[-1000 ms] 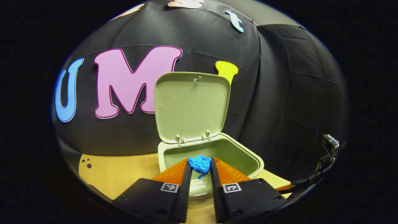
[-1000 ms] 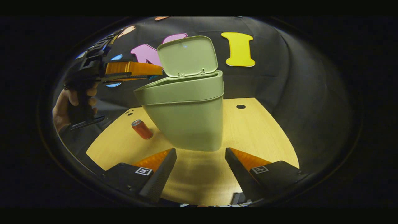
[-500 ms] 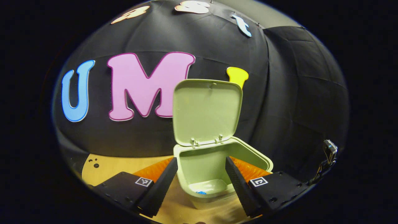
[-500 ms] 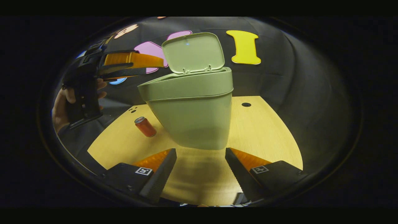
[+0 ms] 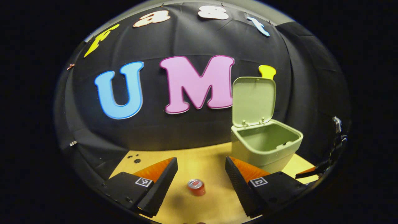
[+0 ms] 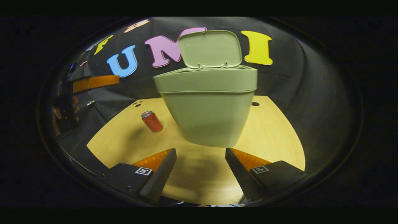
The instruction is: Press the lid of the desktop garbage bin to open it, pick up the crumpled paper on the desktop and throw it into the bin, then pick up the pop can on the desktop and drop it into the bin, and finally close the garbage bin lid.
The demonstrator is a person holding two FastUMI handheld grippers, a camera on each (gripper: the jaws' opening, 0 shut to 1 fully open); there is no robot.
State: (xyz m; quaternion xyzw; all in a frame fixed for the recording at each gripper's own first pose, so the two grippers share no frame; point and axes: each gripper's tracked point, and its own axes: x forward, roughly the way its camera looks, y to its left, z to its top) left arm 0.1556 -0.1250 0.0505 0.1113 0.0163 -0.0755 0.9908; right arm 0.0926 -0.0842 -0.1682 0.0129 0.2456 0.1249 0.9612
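The pale green bin [image 5: 264, 149] stands on the wooden table with its lid [image 5: 253, 99] swung up; from here I cannot see what lies at its bottom. A red pop can [image 5: 196, 187] stands upright on the table, just below and between the fingers of my left gripper [image 5: 201, 163], which is open and holds nothing. In the right gripper view the bin [image 6: 211, 109] looms close ahead, lid [image 6: 210, 48] up, and the can [image 6: 152, 121] stands to its left. My right gripper [image 6: 200, 155] is open and empty, low in front of the bin. The left gripper [image 6: 93, 82] shows at far left, a hand [image 6: 57, 112] holding it.
The light wooden table [image 6: 270, 137] has small cable holes at the back left [image 5: 136, 160] and back right [image 6: 255, 104]. Black cloth walls close in behind and on both sides. The right gripper [image 5: 323, 166] pokes in at the right edge of the left gripper view.
The left gripper opened over the bin and the blue crumpled paper dropped in. It then swung left and back, so the can now sits between its fingers. The right gripper barely shifted.
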